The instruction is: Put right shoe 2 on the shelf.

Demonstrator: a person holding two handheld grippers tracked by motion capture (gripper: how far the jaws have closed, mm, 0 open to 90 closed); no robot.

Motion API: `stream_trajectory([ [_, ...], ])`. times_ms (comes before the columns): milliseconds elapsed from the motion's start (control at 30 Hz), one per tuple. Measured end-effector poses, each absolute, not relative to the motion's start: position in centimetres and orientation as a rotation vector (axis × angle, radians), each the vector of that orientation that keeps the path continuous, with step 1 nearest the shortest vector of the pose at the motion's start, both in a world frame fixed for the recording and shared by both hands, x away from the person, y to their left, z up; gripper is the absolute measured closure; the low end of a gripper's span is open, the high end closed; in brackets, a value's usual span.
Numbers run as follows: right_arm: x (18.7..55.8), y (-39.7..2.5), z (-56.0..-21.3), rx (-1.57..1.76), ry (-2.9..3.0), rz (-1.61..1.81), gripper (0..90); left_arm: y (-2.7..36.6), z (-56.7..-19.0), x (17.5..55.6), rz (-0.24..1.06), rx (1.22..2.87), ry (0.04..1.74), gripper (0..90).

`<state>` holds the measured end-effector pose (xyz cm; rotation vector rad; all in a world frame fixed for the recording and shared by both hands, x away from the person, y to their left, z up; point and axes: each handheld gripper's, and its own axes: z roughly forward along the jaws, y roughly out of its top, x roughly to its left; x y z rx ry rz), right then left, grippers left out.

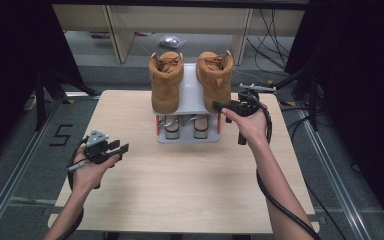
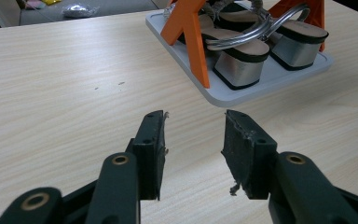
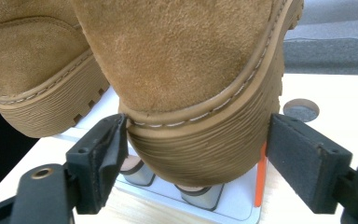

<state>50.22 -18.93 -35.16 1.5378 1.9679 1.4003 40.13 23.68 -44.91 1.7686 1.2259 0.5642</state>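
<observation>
A small two-level rack (image 1: pixel 190 100) with a grey top shelf, grey base tray and orange legs stands at the far middle of the pale wood-grain bench (image 1: pixel 180 175). Its top shelf carries two tan suede boots, heels toward the person; its lower tray holds a pair of block-heeled sandals (image 2: pixel 242 51) with silver-grey heels and metallic straps. The right tongs (image 3: pixel 193 154) stand wide around the ribbed rubber heel of the right boot (image 1: pixel 215 80), one pad touching its side, the other apart. The left tongs (image 2: pixel 193 140) hang open and empty over bare bench, near the rack's front-left corner.
</observation>
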Motion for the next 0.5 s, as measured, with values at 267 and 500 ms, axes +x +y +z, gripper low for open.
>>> stream_trajectory([
  [267,50.46,-18.69,-34.93,1.491,1.994,1.376,22.1,23.18,-44.99,40.30,0.556,1.773,1.218,57.7],
  [500,51.05,-18.22,-34.90,1.477,2.002,1.363,22.4,23.15,-44.93,40.38,0.557,1.777,1.215,57.7],
])
